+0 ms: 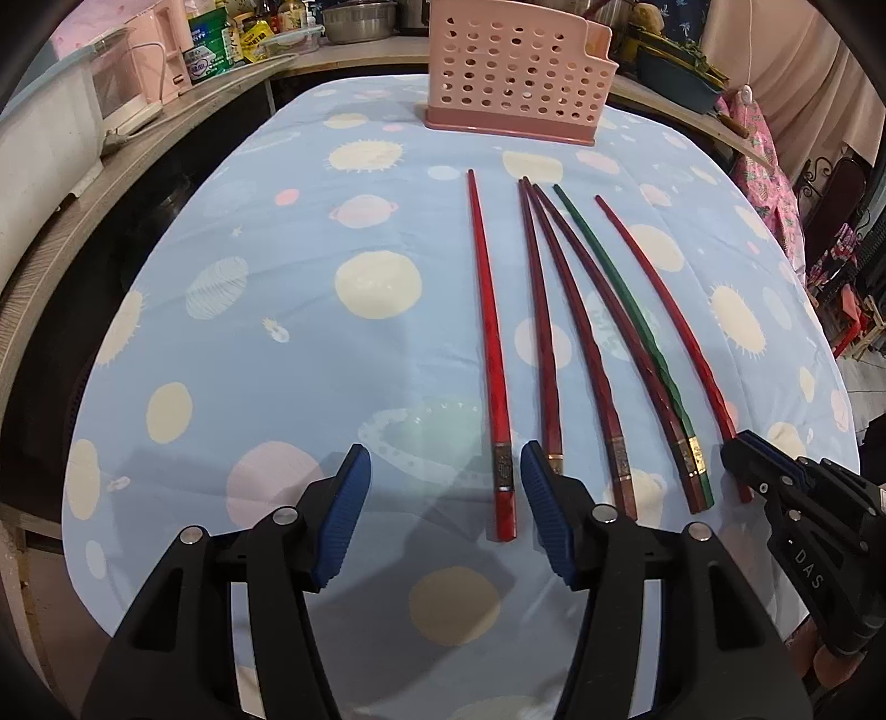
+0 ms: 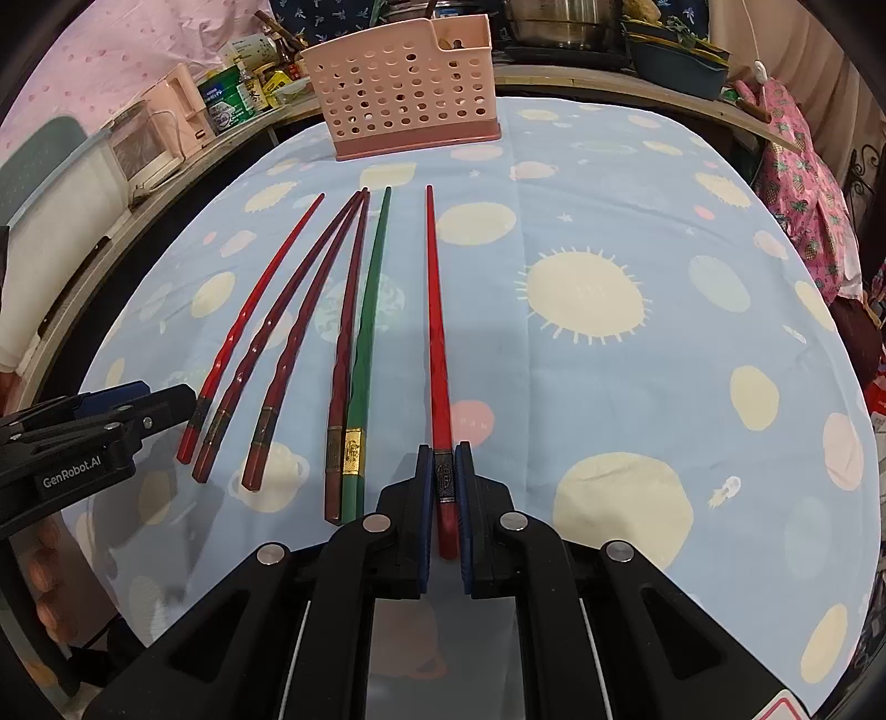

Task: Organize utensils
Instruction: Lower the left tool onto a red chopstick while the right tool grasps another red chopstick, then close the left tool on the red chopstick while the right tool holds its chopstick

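Note:
Several chopsticks lie side by side on the blue space-print cloth [image 1: 277, 310], thick ends toward me. My left gripper [image 1: 446, 471] is open, with the leftmost red chopstick [image 1: 490, 354] lying between its fingers. My right gripper [image 2: 443, 471] is shut on the handle of the rightmost red chopstick [image 2: 434, 310], which rests on the cloth [image 2: 637, 387]. Dark red chopsticks [image 2: 310, 310] and a green one [image 2: 368, 310] lie between the two red ones. A pink perforated utensil basket [image 1: 515, 66] stands upright at the far edge; it also shows in the right wrist view [image 2: 404, 88].
A counter curves behind the table with a pink appliance [image 1: 133, 77], bottles and jars [image 1: 216, 39], metal pots [image 2: 559, 22] and a teal basin [image 1: 678, 72]. Pink patterned fabric [image 2: 797, 188] hangs at the right. The left gripper shows at the left in the right wrist view [image 2: 166, 407].

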A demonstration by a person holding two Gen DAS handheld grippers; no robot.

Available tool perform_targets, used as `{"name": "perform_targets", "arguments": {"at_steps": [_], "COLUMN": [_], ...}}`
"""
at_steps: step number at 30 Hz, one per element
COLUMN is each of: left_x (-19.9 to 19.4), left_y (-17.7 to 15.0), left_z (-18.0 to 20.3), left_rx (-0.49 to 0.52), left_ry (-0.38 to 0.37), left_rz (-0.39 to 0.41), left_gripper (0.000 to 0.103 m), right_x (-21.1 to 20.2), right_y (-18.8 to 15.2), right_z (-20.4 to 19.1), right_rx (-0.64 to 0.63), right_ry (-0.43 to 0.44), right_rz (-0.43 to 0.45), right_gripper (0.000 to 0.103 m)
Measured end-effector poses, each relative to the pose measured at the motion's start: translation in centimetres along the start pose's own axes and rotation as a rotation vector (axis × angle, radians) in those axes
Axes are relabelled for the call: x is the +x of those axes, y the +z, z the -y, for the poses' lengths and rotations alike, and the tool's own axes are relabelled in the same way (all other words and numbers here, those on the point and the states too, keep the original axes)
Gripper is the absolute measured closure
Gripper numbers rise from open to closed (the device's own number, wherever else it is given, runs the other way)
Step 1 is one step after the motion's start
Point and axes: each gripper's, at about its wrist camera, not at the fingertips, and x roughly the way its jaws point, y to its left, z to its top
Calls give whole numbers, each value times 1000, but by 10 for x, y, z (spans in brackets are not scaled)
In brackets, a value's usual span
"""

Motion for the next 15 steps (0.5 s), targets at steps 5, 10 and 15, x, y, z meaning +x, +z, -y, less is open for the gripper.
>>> {"name": "perform_targets", "arguments": {"at_steps": [5,10,15], "left_x": [6,6,5], "left_y": [-2,-4,-4], "left_z": [2,4,4], "left_rx": [4,18,26], "left_ry": [-1,17,26], "left_rz": [-16,-7,-1], "left_gripper": [50,53,67], "right_x": [0,0,0], "right_y": [0,0,0], "right_z": [0,0,0], "right_rx": [-1,-1,0], "right_ry": [-1,0,0], "right_rz": [0,0,0], "right_gripper": [95,95,95]}}
